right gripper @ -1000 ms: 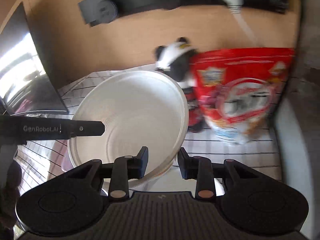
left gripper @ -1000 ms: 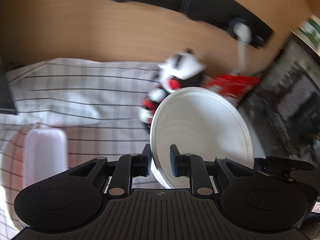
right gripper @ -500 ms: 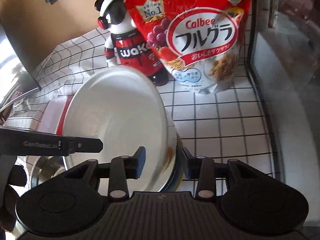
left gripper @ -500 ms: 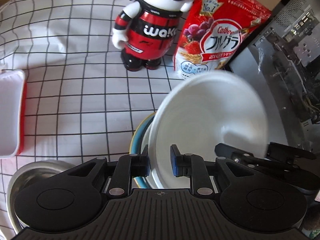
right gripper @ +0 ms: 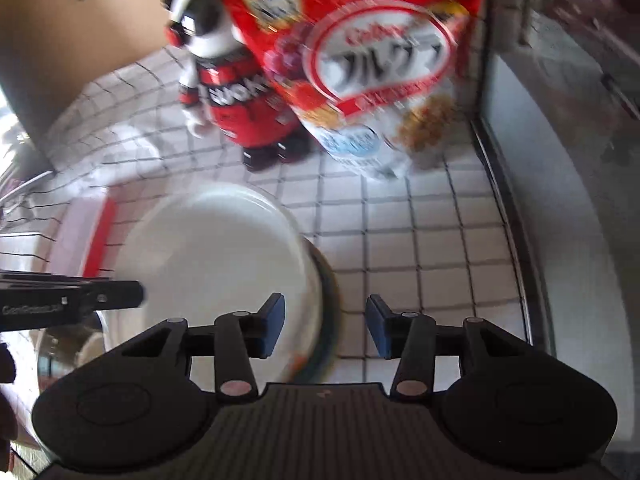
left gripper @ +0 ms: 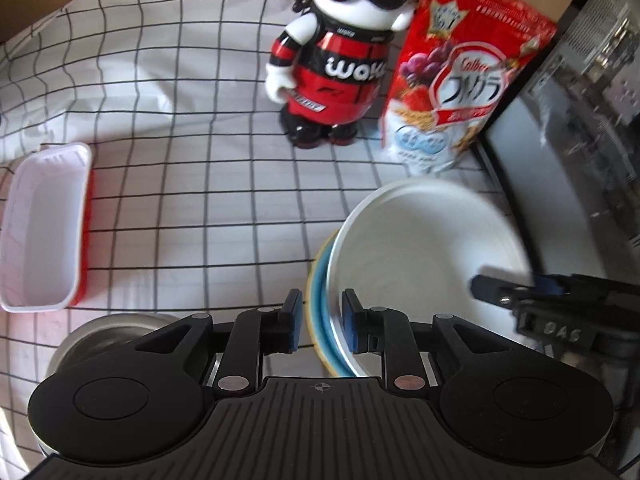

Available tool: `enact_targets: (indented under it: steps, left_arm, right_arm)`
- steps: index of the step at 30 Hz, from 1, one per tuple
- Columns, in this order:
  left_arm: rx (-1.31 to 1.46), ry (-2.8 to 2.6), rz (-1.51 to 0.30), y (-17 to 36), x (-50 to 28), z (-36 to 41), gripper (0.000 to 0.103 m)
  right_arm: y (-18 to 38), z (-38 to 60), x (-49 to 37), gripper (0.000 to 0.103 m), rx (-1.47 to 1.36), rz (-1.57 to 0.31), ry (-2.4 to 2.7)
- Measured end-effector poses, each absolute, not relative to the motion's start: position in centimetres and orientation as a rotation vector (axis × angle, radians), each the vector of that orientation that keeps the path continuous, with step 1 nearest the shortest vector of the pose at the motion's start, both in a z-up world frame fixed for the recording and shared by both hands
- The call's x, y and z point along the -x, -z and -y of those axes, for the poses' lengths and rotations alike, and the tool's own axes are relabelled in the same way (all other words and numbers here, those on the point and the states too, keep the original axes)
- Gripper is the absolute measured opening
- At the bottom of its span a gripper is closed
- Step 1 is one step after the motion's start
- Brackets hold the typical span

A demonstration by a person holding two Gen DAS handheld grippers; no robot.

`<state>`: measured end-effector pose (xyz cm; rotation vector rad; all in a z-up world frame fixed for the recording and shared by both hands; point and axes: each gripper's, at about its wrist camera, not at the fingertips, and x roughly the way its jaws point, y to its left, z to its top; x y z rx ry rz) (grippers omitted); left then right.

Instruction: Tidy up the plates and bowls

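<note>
A large white bowl (left gripper: 424,256) sits nested in a blue-and-cream bowl (left gripper: 318,292) on the checked cloth. My left gripper (left gripper: 320,322) is open, its jaws straddling the near rims of both bowls without pinching them. My right gripper (right gripper: 326,328) is open at the bowl's opposite side, its jaws apart around the white bowl's rim (right gripper: 312,280); the right gripper's tip also shows in the left wrist view (left gripper: 520,292). The white bowl (right gripper: 216,260) looks blurred in the right wrist view.
A steel bowl (left gripper: 104,336) lies at the near left. A white-and-red rectangular container (left gripper: 44,228) lies at the left. A robot figurine (left gripper: 336,60) and a red cereal bag (left gripper: 460,80) stand at the back. A metal appliance wall (left gripper: 568,152) borders the right.
The white bowl was carried tilted in both grippers, came down into the blue-and-cream bowl, and both grippers opened off its rim. Both cameras tilted down toward the table.
</note>
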<state>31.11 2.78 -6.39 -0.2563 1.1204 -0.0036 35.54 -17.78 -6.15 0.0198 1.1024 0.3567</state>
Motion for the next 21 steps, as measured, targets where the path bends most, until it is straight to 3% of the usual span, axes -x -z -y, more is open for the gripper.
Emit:
enact_targets:
  steps: [6,21]
  left_arm:
    - [0.290,0.018,-1.079,5.6,-30.4,-3.2,0.024]
    - [0.404,0.018,-0.861,1.6,-24.0,-8.5,0.024]
  right_arm:
    - [5.9,18.3,-34.3,0.049,-0.039,-1.083,-0.366]
    - [-0.7,13.5,-27.9,0.050,-0.055,-0.877,-0.497]
